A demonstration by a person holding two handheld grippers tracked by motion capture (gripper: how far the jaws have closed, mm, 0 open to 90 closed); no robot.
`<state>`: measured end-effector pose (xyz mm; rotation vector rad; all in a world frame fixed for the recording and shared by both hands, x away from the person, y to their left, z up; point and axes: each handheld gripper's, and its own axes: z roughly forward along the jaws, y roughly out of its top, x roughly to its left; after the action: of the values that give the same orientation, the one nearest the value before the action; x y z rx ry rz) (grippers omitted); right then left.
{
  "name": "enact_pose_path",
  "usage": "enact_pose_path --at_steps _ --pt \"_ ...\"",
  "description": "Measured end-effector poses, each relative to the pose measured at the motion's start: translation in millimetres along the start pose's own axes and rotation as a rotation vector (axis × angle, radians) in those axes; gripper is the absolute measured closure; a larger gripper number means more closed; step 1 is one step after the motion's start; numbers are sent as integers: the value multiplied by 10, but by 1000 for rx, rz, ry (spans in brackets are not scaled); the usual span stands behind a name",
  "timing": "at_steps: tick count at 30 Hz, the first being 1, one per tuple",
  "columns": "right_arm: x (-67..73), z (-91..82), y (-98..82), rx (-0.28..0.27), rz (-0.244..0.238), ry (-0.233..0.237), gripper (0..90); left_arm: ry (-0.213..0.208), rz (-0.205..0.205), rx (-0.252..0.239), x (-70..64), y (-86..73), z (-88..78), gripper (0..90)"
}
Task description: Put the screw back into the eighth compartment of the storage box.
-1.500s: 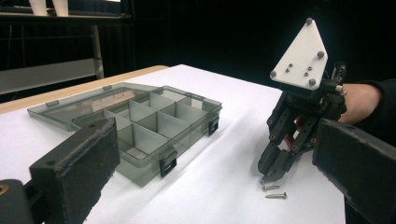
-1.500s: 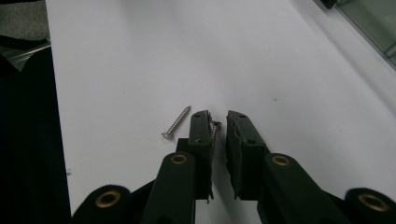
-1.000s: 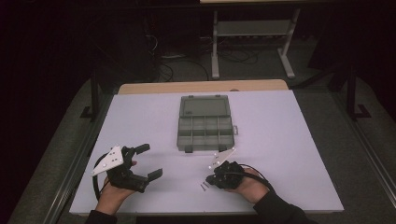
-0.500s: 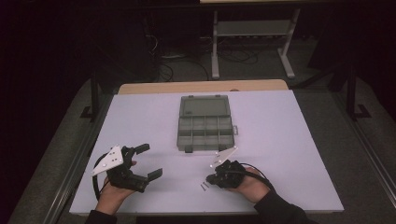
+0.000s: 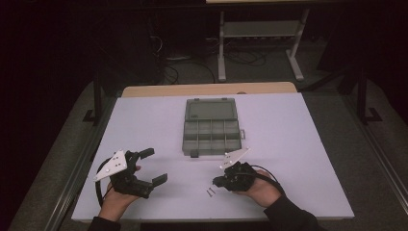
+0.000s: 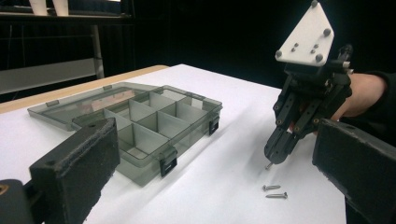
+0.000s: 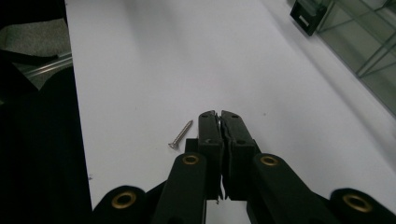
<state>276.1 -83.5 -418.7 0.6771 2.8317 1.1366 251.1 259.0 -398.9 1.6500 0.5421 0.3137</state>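
The right gripper point(image 6: 269, 164), jaws pinched together on a small silver metal screw point(image 6: 268, 166) just above the white table point(image 5: 298, 125), holds a light, stiff, slippery thing that is best gripped across its shank, while the left gripper point(image 5: 153, 166) rests open.

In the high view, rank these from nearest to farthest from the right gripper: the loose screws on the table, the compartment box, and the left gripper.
From the right gripper:
1. The loose screws, on the white table just below its shut tips.
2. The left gripper, across the table to the left, jaws open.
3. The compartment box, up the table toward the far edge; its near edge makes second and third a close call.
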Motion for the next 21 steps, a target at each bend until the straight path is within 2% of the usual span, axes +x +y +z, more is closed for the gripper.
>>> enact_pose_path --at_steps 6,8,11,21 --pt "-8 -90 41 -22 0 -5 867 0 -2 1 4 -2 -2 1" --pt "3 -138 65 -45 29 10 868 2 -3 4 3 -1 -5 1" --pt "-15 -168 84 -45 -3 -2 867 1 2 4 -1 1 2 1" --pt "-56 -298 185 -84 -11 -17 869 2 2 4 1 1 -2 1"
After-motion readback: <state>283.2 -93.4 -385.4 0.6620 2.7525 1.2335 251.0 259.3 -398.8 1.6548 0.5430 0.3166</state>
